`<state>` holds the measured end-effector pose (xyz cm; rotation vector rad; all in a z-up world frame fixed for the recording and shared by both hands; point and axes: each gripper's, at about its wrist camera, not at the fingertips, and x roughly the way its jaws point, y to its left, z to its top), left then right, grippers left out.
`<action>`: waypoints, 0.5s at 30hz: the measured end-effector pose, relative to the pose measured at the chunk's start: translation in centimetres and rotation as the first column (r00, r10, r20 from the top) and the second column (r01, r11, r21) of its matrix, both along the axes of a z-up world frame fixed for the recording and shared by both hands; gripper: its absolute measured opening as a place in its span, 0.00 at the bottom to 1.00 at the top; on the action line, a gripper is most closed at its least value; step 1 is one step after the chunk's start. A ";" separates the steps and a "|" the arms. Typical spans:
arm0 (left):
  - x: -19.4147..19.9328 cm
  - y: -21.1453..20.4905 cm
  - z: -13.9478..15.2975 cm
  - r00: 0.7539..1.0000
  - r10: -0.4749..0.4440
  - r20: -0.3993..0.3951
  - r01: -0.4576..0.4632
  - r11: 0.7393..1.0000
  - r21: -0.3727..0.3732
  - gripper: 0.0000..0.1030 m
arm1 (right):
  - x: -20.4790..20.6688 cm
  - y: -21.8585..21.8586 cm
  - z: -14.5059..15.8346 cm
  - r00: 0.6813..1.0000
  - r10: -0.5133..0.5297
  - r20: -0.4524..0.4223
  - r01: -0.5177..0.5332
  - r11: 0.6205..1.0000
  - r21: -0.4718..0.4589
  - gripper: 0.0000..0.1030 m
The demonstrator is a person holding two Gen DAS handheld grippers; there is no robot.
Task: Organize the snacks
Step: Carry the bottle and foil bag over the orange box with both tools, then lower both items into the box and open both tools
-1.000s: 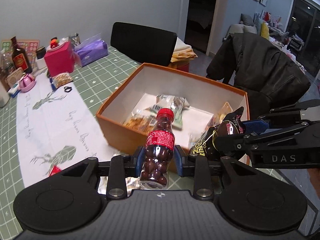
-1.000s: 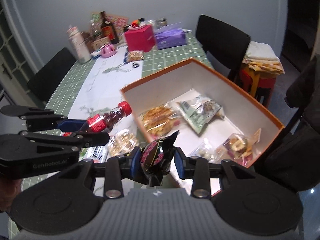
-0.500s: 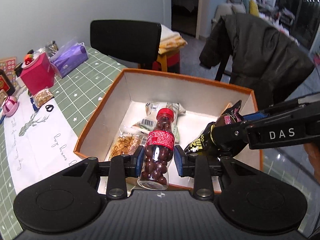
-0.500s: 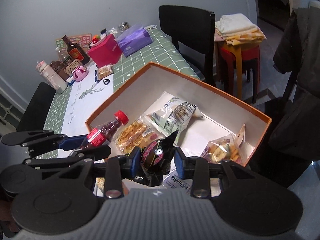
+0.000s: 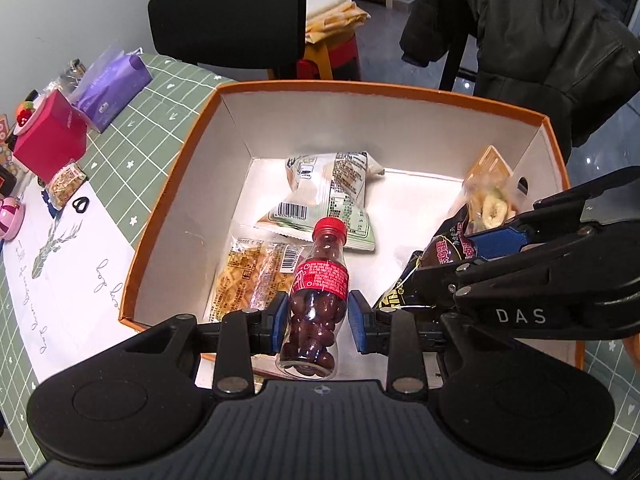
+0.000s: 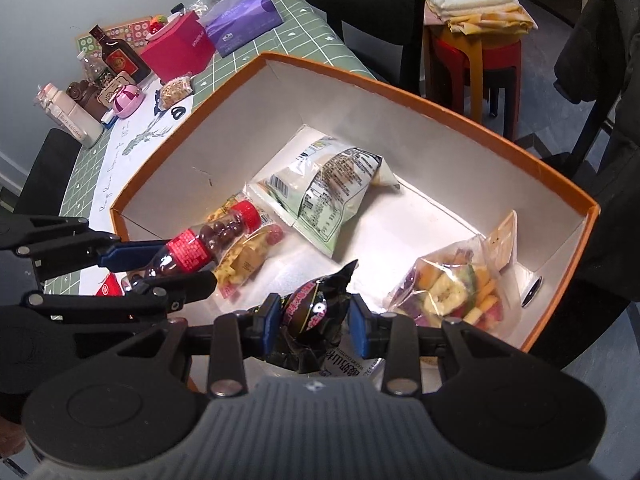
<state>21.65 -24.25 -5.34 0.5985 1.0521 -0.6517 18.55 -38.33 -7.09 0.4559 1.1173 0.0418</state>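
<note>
On the table's left end a red box (image 6: 178,46), a purple pack (image 6: 244,16) and one small snack bag (image 6: 175,89) sit well apart from the orange box (image 5: 176,184); that bag, and a red item (image 6: 106,289) just outside the box's near-left corner, look like what is left to gather. The left gripper (image 5: 318,322) has its jaws clamped on the bottle (image 5: 318,292) of dark candies, held over the box's near edge, cap pointing in. Below it lies a cracker pack (image 5: 250,276), and further in, a green-white bag (image 5: 330,196). The right gripper (image 6: 314,322) pinches a black packet (image 6: 314,312), also above the near side. At the far right a fruit-chip bag (image 6: 452,284) leans against the wall. So three snacks are in and two more hang ready to drop; the task seems well past halfway. Bare floor shows in the middle, between the green-white bag and the chip bag, and the two grippers sit just beside each other, so lowering together could make them knock.
</note>
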 end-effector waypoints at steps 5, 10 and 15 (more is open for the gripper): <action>0.6 -0.8 -0.8 1.000 -0.013 -0.009 0.013 0.999 0.035 0.35 | 0.5 -0.1 -0.4 1.000 0.000 -0.017 0.000 1.000 -0.014 0.34; 0.9 -1.3 -1.6 0.999 -0.026 -0.019 0.027 0.997 0.066 0.35 | 1.0 -0.2 -0.7 1.000 0.004 -0.027 -0.005 1.000 -0.026 0.34; 1.3 -1.6 -2.2 0.999 -0.020 -0.028 0.022 0.996 0.083 0.35 | 1.6 -0.3 -0.9 0.999 0.011 -0.036 -0.012 0.999 -0.034 0.34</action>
